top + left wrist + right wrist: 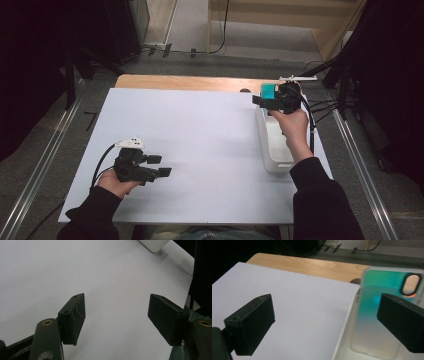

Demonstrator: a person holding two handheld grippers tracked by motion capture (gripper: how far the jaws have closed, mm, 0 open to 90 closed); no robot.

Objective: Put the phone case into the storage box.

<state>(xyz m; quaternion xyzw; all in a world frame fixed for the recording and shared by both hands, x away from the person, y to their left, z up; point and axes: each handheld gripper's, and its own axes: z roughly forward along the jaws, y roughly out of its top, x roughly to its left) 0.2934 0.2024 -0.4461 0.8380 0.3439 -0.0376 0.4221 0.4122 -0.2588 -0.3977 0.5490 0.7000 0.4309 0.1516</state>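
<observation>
White sheet [190,150] covers the table; a white bin [272,150] sits at its right edge, a teal phone case [382,315] upright inside. Right gripper [324,315] gapes empty beside it; left gripper [116,315] idles open. A skewed pinch could topple the case.

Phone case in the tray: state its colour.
The phone case is translucent with a teal-green iridescent sheen and a dark-rimmed camera cutout; clearest in the right gripper view.

Both sleeves [320,200] are black. Each tool is black with blocky jaws, brass-ringed screws, a black cable: left tool [159,166] and right tool [260,100] alike.
</observation>
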